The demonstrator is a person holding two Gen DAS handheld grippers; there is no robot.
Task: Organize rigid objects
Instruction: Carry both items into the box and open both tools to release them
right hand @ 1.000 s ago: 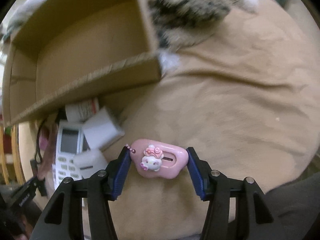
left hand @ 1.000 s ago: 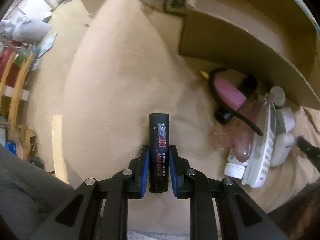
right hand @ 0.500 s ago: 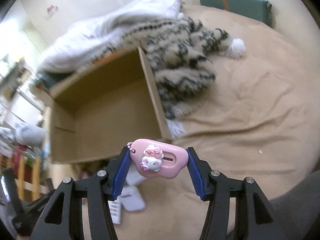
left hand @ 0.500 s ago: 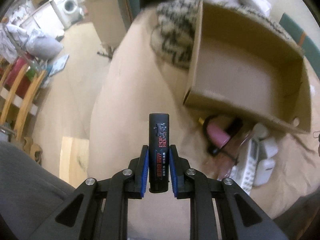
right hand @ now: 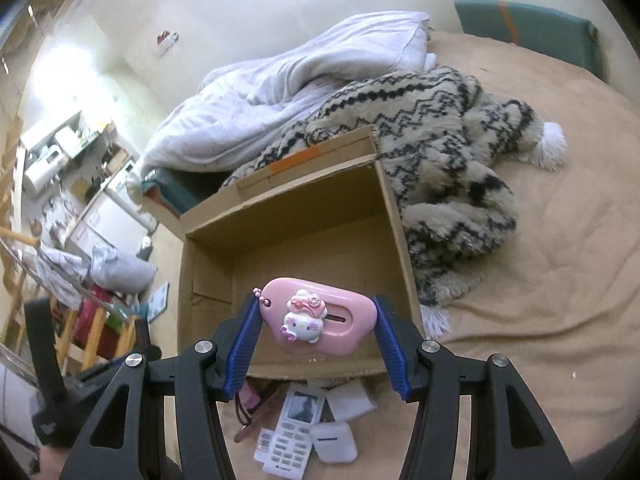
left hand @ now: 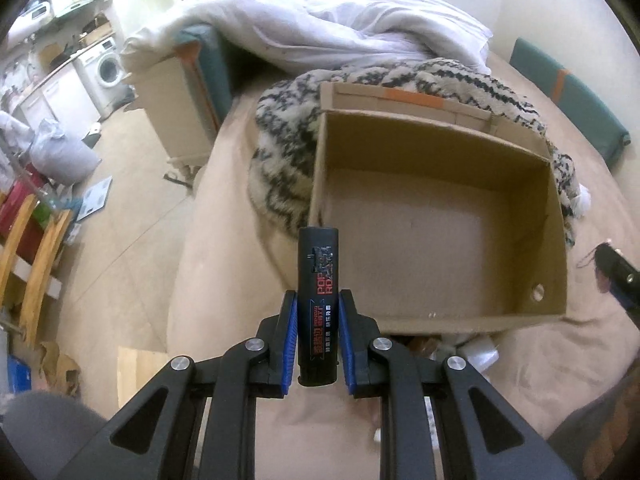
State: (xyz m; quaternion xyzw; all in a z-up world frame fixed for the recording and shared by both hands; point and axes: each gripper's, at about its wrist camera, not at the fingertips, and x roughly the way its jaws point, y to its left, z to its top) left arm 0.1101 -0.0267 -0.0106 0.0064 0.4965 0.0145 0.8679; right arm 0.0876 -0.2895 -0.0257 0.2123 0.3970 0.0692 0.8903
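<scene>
My left gripper (left hand: 318, 320) is shut on a slim black stick-shaped device with red lettering (left hand: 319, 280), held upright above the bed, just left of the near wall of an open cardboard box (left hand: 440, 236). My right gripper (right hand: 316, 322) is shut on a pink cartoon-cat utility knife (right hand: 316, 320), held crosswise over the near edge of the same cardboard box (right hand: 288, 248), whose inside shows bare. The right gripper's tip (left hand: 618, 276) shows at the right edge of the left wrist view.
Below the box's near wall lie a white remote (right hand: 294, 436), a white earbud case (right hand: 334, 442), a white block and a pink item with a black cord (right hand: 250, 398). A black-patterned fuzzy blanket (right hand: 452, 184) and white duvet (left hand: 340, 28) lie behind the box. The bed's left edge drops to the floor.
Both grippers have risen and tilted up with their objects. The box interior, blanket and duvet have come into view, and the pile of loose items has dropped low in both views.
</scene>
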